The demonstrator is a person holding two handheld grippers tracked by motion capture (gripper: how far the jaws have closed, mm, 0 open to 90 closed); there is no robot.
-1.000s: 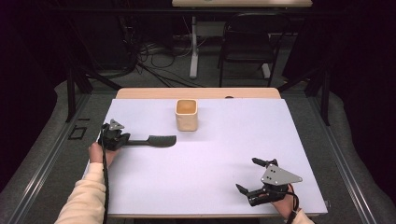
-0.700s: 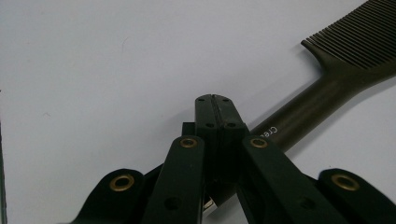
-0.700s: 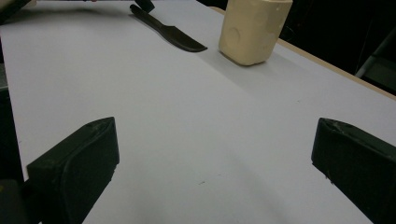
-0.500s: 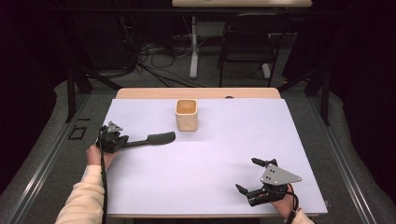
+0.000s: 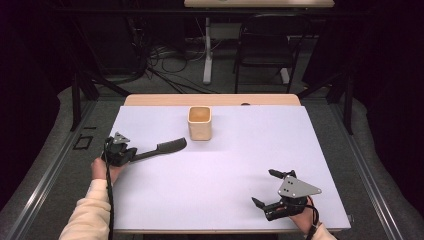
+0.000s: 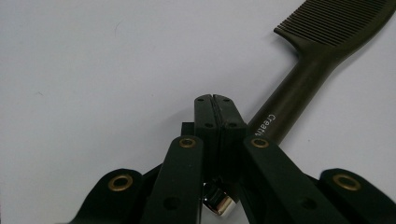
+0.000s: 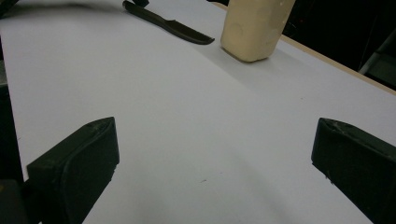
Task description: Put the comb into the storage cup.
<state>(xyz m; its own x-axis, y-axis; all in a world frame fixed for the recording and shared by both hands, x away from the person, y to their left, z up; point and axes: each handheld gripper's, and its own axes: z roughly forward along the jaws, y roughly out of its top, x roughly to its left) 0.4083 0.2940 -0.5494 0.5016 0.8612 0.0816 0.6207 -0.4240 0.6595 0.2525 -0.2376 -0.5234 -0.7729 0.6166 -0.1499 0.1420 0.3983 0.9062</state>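
A black comb (image 5: 160,149) lies at the left of the white table (image 5: 225,170), teeth toward the beige cup (image 5: 200,122). My left gripper (image 5: 132,154) is at the comb's handle end. In the left gripper view its jaws (image 6: 215,99) are shut pad to pad with nothing between the tips, and the comb's handle (image 6: 289,95) runs out from under the right jaw. I cannot tell whether the handle is pinned. My right gripper (image 5: 264,187) stands open low over the table's near right part. Its own view shows it (image 7: 215,149) with bare table between the jaws.
The beige cup (image 7: 254,28) stands upright at the table's far middle, a little beyond the comb's (image 7: 173,25) teeth. A wooden strip (image 5: 215,100) edges the far side. A chair (image 5: 265,45) and cables are on the floor behind.
The comb's toothed end has swung away from me, toward the cup, with the left gripper at its handle. The right gripper has kept still.
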